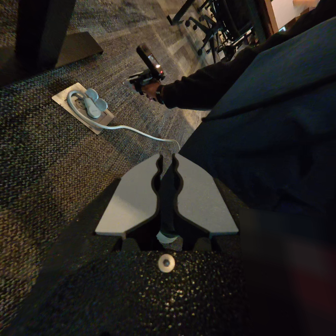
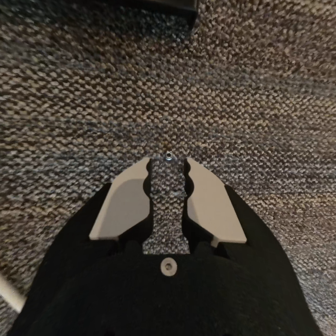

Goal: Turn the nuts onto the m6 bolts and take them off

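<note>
**Nut on the carpet, just ahead of the right claw's tips**

Right wrist view: the right claw [image 2: 167,161] points down at speckled grey-brown carpet [image 2: 163,91]. Its two pale fingers [image 2: 125,205] stand apart, with a clear strip of carpet showing between them; nothing is held. A small silvery nut [image 2: 168,156] lies flat on the carpet at centre frame, hole facing the camera. It sits just beyond the fingertips, in line with the gap and roughly midway between the two tips, touching neither. A dark block edge [image 2: 183,14] crosses the top of the frame. A pale strip [image 2: 11,294] cuts the lower left corner; I cannot tell what it is.

Left wrist view: the left claw [image 1: 167,156] is tilted over the same carpet [image 1: 45,163]. Its fingers [image 1: 132,203] are nearly together, only a narrow slit between the tips, and grip nothing. Behind the slit is dark clothing, and a pale shoe [image 1: 166,238] shows near the finger bases. No nut or bolt is visible here.

Centre frame, a hand [image 1: 150,91] in a dark sleeve [image 1: 209,87] holds the other claw device low over the carpet. A floor socket plate [image 1: 81,107] sits at left, a plug [image 1: 92,107] in it, with a white cable [image 1: 141,132] running toward centre. Chair bases [image 1: 205,27] stand upper right; a dark furniture leg [image 1: 40,31] upper left.
</note>
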Motion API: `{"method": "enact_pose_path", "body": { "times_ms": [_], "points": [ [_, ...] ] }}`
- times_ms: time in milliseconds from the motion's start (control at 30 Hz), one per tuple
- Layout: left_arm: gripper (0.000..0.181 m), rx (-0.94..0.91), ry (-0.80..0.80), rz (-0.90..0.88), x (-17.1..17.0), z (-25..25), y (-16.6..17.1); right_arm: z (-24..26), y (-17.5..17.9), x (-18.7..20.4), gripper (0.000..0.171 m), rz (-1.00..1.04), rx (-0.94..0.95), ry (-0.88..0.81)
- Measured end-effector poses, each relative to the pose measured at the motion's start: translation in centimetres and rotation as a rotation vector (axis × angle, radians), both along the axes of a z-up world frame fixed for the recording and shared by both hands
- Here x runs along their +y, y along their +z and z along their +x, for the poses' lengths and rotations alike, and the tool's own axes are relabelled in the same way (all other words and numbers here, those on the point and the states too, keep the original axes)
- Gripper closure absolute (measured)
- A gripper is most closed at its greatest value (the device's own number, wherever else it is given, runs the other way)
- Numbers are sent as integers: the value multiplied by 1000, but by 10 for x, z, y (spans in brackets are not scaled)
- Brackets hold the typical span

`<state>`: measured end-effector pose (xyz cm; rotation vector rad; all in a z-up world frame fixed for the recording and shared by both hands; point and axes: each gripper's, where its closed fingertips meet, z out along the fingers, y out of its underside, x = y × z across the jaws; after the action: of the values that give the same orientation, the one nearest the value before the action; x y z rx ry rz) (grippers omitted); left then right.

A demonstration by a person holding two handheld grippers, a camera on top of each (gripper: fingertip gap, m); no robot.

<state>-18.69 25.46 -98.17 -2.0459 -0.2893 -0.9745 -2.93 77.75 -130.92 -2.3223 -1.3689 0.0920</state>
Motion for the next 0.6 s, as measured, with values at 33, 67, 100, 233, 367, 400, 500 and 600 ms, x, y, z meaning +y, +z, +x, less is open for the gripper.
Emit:
{"method": "enact_pose_path", "body": {
  "times_ms": [33,67,100,233,367,400,500,600],
  "points": [
    [172,-1,-4,-4,0,1,0,0,-2,2,139,-1,4,-10],
    [172,0,-10,-9,-1,3,-1,-1,-5,3,141,-6,11,-16],
    [172,1,-16,-14,-1,4,-1,-1,-7,4,142,-7,12,-17],
    [172,-13,-33,-25,-2,14,-1,-5,-15,8,146,-14,-5,-3],
    [172,-37,-42,-22,3,23,0,2,-22,7,145,-35,-25,-16],
    [172,-43,-43,-18,4,25,1,1,-23,5,147,-50,-11,-21],
    [172,-62,-39,-5,8,29,5,-2,-24,0,159,-84,22,-71],
    [173,-85,-28,11,7,31,11,1,-22,-1,160,-135,-29,-141]
  ]
}}
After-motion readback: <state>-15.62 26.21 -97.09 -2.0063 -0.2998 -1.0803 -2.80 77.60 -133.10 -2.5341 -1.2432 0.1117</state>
